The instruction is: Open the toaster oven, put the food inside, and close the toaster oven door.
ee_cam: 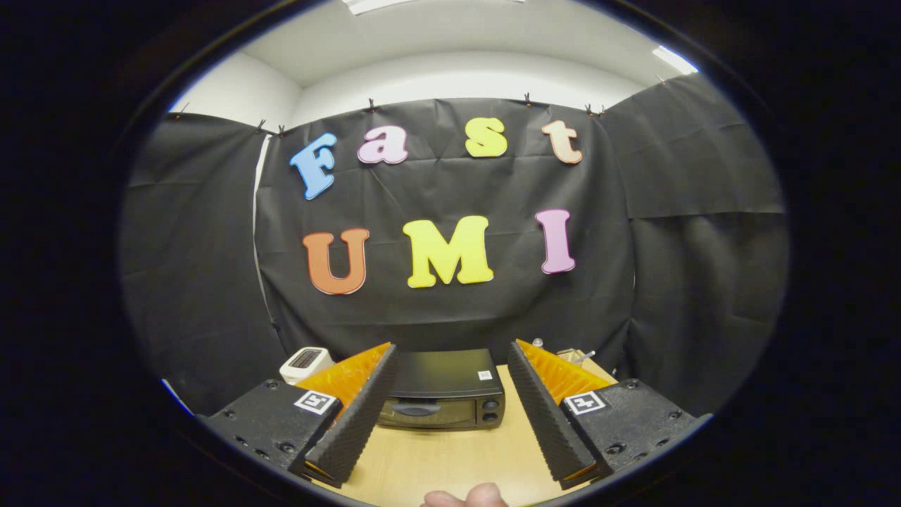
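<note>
A black toaster oven (443,391) stands on the wooden table (450,458), its glass door shut, a handle across the top of the door and two knobs on its right side. My gripper (450,355) is held well back from it and above the table, open wide, with nothing between the fingers. The oven sits beyond the fingertips, framed between them. No food can be made out from here.
A small white appliance (306,363) stands left of the oven, behind my left finger. Some small items (574,355) lie behind my right finger at the table's far right. Black cloth closes the booth behind. A person's fingertips (468,497) show at the table's near edge.
</note>
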A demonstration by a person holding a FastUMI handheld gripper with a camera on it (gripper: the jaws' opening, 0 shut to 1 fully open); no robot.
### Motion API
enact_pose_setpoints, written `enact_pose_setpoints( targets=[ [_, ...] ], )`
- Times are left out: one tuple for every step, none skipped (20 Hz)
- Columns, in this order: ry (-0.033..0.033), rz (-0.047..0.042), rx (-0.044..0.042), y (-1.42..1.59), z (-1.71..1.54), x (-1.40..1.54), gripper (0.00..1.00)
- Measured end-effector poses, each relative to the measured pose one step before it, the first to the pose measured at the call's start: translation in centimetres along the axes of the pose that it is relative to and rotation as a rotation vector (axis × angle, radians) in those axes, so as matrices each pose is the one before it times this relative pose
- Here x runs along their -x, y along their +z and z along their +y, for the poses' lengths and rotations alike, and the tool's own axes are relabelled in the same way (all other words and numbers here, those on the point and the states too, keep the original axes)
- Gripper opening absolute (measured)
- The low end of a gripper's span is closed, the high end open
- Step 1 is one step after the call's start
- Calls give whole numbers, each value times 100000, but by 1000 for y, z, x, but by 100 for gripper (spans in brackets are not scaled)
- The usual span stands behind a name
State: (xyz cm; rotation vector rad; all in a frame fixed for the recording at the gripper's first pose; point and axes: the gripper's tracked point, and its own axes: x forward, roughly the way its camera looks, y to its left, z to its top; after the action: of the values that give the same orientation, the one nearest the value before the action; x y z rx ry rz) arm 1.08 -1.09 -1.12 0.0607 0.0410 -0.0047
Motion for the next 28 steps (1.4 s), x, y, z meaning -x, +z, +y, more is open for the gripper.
enact_pose_setpoints(
  targets=[
    [45, 196, -60, -119, -86, -115, 100],
    [193, 329, -116, -110, 13, -128, 100],
    [211, 311, -127, -173, 62, -102, 100],
    [-189, 462, -221, -78, -64, -130, 100],
    [16, 493, -372, -238, 27, -209, 100],
    [191, 975, -537, -270, 84, -280, 100],
    [297, 743, -395, -555, 93, -348, 100],
    [245, 882, 50, -501, 109, -436, 100],
    [640, 1503, 689, -629, 274, -584, 100],
    [1247, 1386, 780, -569, 392, -618, 100],
    [884, 1018, 291, -570, 353, -534, 100],
    [1186, 1272, 227, -505, 460, -745, 100],
    [809, 1853, 675, -797, 409, -792, 100],
    [581, 1511, 675, -473, 422, -875, 100],
    [966, 381, 464, -343, 523, -1171, 100],
    [515, 914, 318, -335, 398, -1040, 100],
    [438, 770, 81, -618, 321, -1381, 100],
    [214, 644, -116, -711, 251, -1457, 100],
    [-361, 1772, -393, -1002, 208, -1699, 100],
    [143, 429, 750, -939, 224, -1839, 100],
    [-55, 1457, 2496, -1089, 322, -1927, 100],
    [-614, 1605, 2911, -1197, 99, -1829, 100],
    [-331, 2584, 1008, -1479, -11, -1760, 100],
    [893, 2714, -1525, -1251, 269, -1435, 100],
    [479, 2448, -1505, -1204, 494, -1388, 100],
    [118, 1808, -835, -992, 249, -1198, 100],
    [-81, 1837, 90, -868, 318, -1165, 100],
    [-32, 1290, -81, -680, 137, -948, 100]
  ],
)
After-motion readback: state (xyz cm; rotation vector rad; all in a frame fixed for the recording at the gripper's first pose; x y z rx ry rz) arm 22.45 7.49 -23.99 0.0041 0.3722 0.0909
